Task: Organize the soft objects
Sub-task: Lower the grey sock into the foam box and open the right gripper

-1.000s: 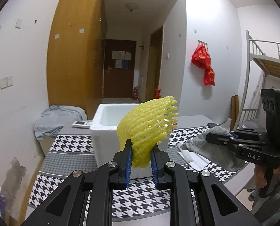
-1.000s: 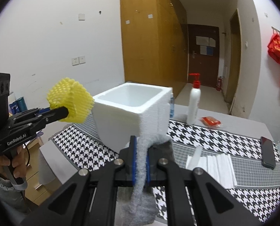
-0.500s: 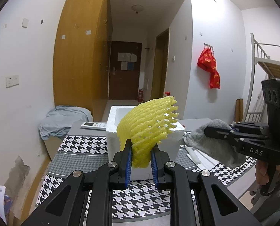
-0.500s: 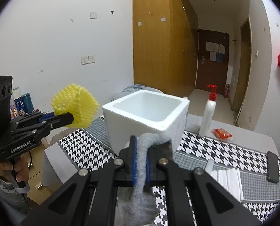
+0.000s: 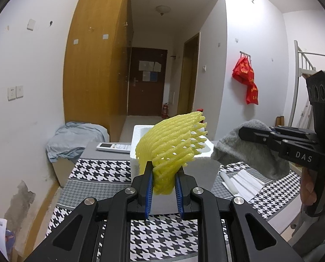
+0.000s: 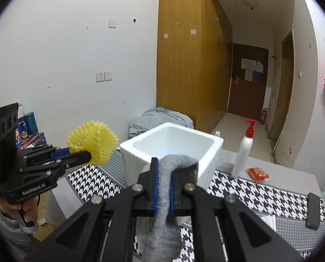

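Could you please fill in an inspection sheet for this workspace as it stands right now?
Surface: table with a black-and-white checked cloth.
Job's things: yellow foam net and grey sock, both held in the air near the open white foam box.
Clutter: pump bottle, red packet, phone, remote, white foam sheets.
Grippers: left hand-held gripper shut on the net; right hand-held gripper shut on the sock.
Cables: nothing seen.
Surroundings: wooden wardrobe, dark door, red bags on a wall hook, crumpled blue cloth.
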Demonstrator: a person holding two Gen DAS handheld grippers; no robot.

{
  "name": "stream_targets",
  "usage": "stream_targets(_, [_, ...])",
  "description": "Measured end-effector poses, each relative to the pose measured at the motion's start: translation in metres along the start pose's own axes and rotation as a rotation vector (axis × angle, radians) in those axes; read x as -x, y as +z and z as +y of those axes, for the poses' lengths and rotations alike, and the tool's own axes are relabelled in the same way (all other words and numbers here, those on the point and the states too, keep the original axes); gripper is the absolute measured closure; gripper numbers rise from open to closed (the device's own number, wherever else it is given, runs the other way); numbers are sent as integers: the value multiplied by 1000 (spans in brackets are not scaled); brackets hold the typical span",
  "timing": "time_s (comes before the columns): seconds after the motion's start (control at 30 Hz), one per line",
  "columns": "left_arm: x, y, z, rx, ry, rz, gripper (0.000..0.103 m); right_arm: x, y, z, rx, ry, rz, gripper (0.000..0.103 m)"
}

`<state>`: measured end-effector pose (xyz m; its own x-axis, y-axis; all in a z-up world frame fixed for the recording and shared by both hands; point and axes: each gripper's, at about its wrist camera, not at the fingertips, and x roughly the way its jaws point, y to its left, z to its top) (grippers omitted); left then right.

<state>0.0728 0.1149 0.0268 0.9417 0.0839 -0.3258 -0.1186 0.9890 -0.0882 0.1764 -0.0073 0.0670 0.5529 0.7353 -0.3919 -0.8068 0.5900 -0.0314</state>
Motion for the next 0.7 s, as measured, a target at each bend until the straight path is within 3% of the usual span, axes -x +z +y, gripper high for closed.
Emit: stream_targets(0.7, [-4,4,7,17,31,-1,84,-15,30,-4,30,-2,-29,92])
